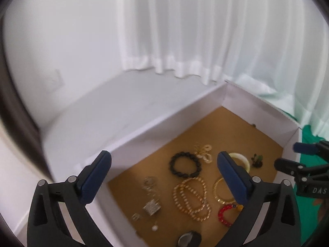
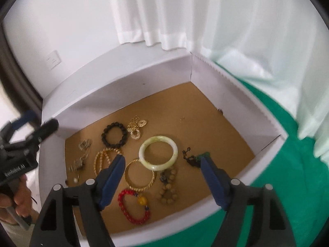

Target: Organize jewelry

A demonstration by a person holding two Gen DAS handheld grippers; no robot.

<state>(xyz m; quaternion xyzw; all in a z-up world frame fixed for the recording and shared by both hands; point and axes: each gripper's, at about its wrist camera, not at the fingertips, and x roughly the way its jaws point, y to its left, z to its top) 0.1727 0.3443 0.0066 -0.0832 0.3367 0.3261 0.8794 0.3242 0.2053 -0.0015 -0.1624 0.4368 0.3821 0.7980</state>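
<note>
A white box (image 2: 115, 94) with a brown floor holds the jewelry. Inside lie a pale jade bangle (image 2: 158, 153), a black bead bracelet (image 2: 114, 134), a gold bangle (image 2: 139, 175), a red bead bracelet (image 2: 133, 205), a wooden bead bracelet (image 2: 168, 187), a gold bead strand (image 1: 192, 198) and gold ornaments (image 2: 136, 126). My right gripper (image 2: 162, 160) is open and empty above the box's near side. My left gripper (image 1: 164, 158) is open and empty above the box's left wall (image 1: 144, 135); it also shows at the left of the right wrist view (image 2: 35, 123).
Silver earrings and a pendant (image 1: 151, 205) lie near the box's left wall, and a dark green brooch (image 2: 193, 158) near its right. The box stands on a green cloth (image 2: 287, 185). White curtains (image 2: 185, 20) and a white wall (image 2: 61, 30) stand behind.
</note>
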